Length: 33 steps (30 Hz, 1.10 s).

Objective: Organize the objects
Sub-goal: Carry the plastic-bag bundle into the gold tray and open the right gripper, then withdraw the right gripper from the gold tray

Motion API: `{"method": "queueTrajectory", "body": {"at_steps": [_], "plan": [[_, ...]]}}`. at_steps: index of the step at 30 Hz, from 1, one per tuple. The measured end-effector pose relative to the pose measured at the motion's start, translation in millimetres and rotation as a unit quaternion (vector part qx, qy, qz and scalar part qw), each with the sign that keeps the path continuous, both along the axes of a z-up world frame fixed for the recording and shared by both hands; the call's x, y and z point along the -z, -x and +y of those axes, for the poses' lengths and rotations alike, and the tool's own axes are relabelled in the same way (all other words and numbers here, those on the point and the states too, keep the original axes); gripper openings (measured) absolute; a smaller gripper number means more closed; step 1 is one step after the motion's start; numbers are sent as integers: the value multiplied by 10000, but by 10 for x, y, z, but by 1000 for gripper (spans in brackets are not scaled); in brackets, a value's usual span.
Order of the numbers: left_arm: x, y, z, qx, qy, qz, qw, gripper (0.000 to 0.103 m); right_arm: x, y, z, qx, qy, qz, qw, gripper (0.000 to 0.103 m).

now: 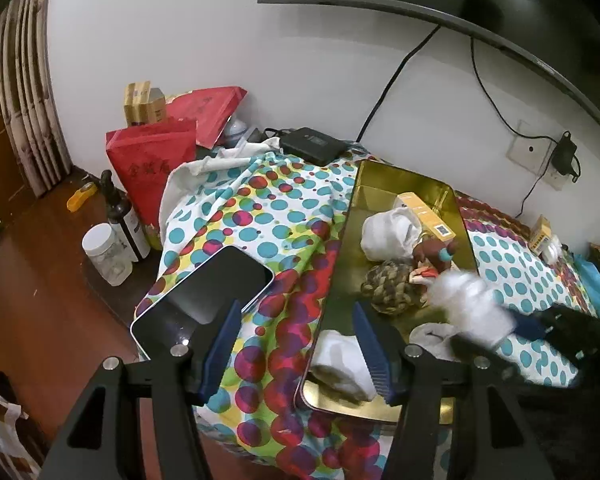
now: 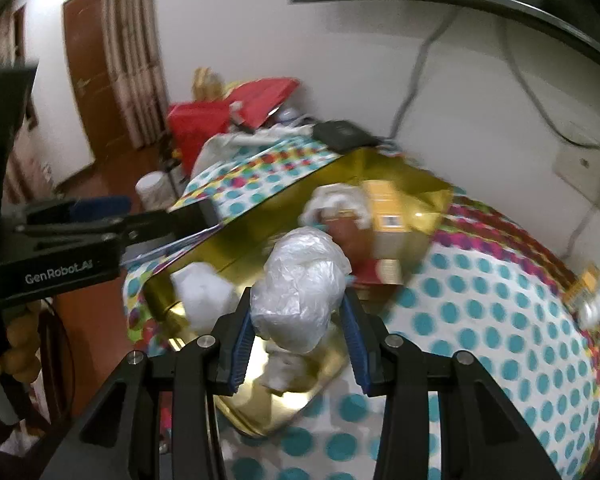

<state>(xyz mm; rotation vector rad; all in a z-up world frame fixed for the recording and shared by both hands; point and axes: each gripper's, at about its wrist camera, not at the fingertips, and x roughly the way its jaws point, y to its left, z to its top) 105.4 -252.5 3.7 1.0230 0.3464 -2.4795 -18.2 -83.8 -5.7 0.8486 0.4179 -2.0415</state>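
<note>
The right gripper is clamping a crumpled white plastic bundle just above the shallow gold metal tray, stretching toward twelve o'clock. The left gripper is hanging open at nine o'clock.

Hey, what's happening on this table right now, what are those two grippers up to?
Someone is tidying loose items into a gold tray on a polka-dot cloth. The right gripper holds a crumpled white plastic bag between its fingers, above the tray's near end. The left gripper is open and empty, poised over the tray's left edge beside a phone. Already in the tray are a white bundle, a yellow box and a braided ball.
</note>
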Motion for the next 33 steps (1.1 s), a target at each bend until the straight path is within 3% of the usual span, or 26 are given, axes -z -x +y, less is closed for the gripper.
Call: {"method": "queueTrajectory", "body": {"at_steps": [4,17,24,27,33], "plan": [[31,-14,-49,-29,-17,-15,10000,59,167,-90,-264,-203,-232,-91,9995,39],[160,14,-108,-57,-143,-64,9999,59,433,24,-364,-186,-764,-150,9968,40],[184,19,-104,-115,-177,-90,9997,59,392,13,-339,-265,-608,-90,9978,46],[190,41,-65,-57,-154,-135,9998,59,341,-4,-299,-252,-500,34,9984,62],[141,67,40,-5,-32,-113,9999,59,201,-27,-166,-224,-239,207,9992,63]]}}
